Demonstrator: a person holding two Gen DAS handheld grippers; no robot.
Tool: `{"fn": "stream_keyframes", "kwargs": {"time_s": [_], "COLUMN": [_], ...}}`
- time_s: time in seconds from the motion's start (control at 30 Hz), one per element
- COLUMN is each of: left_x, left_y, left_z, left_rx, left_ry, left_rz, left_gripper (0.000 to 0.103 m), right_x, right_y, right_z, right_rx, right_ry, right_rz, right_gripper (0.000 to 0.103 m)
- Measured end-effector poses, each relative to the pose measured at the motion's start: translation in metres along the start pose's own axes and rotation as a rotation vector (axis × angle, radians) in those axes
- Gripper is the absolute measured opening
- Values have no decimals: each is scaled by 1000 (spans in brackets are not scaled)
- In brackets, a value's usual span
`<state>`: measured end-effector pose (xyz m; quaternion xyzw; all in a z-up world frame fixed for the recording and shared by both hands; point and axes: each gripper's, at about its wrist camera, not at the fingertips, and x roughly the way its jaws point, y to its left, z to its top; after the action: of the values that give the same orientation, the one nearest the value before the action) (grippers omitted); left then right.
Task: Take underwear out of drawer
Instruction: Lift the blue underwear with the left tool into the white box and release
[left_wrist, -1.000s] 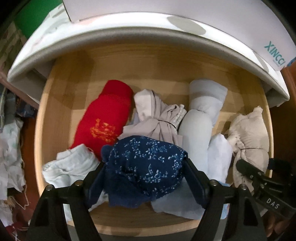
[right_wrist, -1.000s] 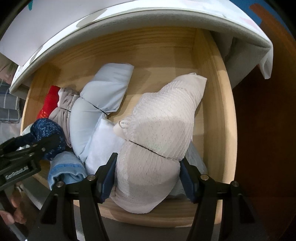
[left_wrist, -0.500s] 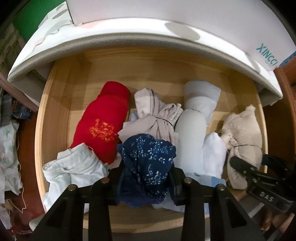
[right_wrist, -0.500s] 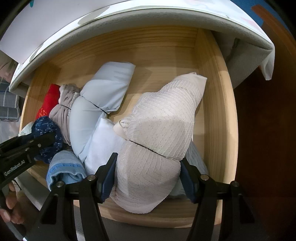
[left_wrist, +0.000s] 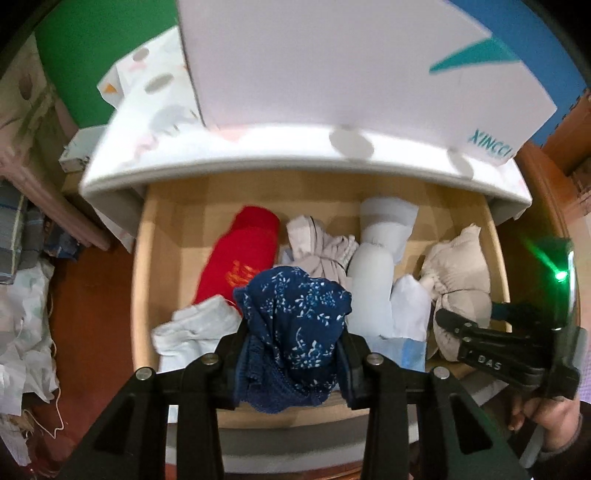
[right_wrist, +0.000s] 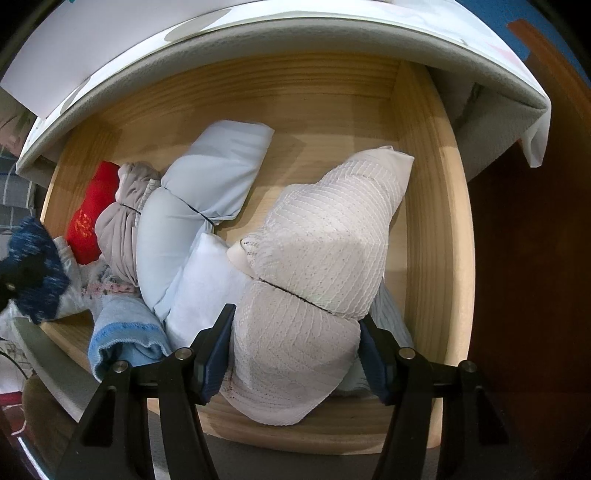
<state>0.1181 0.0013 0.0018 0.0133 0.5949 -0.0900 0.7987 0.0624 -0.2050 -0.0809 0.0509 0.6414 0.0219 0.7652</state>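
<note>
The open wooden drawer (left_wrist: 146, 295) holds several rolled and tied underwear bundles. My left gripper (left_wrist: 293, 354) is shut on a navy floral piece of underwear (left_wrist: 291, 295) and holds it above the drawer's front, where it hangs bunched between the pads. That navy piece also shows blurred at the left edge of the right wrist view (right_wrist: 33, 266). My right gripper (right_wrist: 295, 332) is down at the drawer's right end. Its pads press both sides of a beige knit bundle (right_wrist: 325, 229), tied with a thin black band, that rests in the drawer.
Left in the drawer (right_wrist: 424, 221) are a red roll (left_wrist: 240, 254), a grey bundle (left_wrist: 321, 251), a pale blue roll (left_wrist: 376, 251), a crumpled white cloth (left_wrist: 195, 328) and a blue-trimmed cloth (right_wrist: 125, 332). A white box (left_wrist: 332, 66) sits on the cabinet top overhanging the drawer's back. A person's hand (left_wrist: 554, 424) grips the right tool.
My left gripper closed on the navy underwear and lifted it up out of the pile, so the drawer looks farther away. The right gripper stayed around the beige bundle.
</note>
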Motion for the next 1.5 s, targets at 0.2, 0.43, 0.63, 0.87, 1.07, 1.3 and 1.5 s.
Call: {"fn": "stream_keyframes", "kwargs": {"time_s": [0.2, 0.43, 0.63, 0.87, 1.07, 1.3, 1.5], "left_x": [-42, -113, -170, -182, -142, -74, -41], "left_y": [4, 13, 12, -2, -21, -19, -9], "left_z": [11, 38, 78, 138, 184, 200, 201], "left_rx": [14, 15, 16, 35, 70, 62, 39], "left_ry": [-76, -215, -354, -420, -368, -246, -172], "left_rz": [11, 13, 31, 42, 50, 88, 103], "left_gripper": [38, 38, 38, 38, 38, 38, 41], "right_x": [1, 2, 2, 3, 3, 2, 3], "right_y": [3, 5, 5, 3, 1, -4, -6], "right_z": [-2, -2, -2, -3, -3, -4, -2], "right_rx": [-8, -12, -9, -2, 1, 10, 9], "right_ry": [-1, 0, -1, -1, -2, -2, 3], "right_rz": [-8, -10, -10, -4, -1, 16, 17], "right_gripper": [57, 57, 57, 57, 57, 57, 58]}}
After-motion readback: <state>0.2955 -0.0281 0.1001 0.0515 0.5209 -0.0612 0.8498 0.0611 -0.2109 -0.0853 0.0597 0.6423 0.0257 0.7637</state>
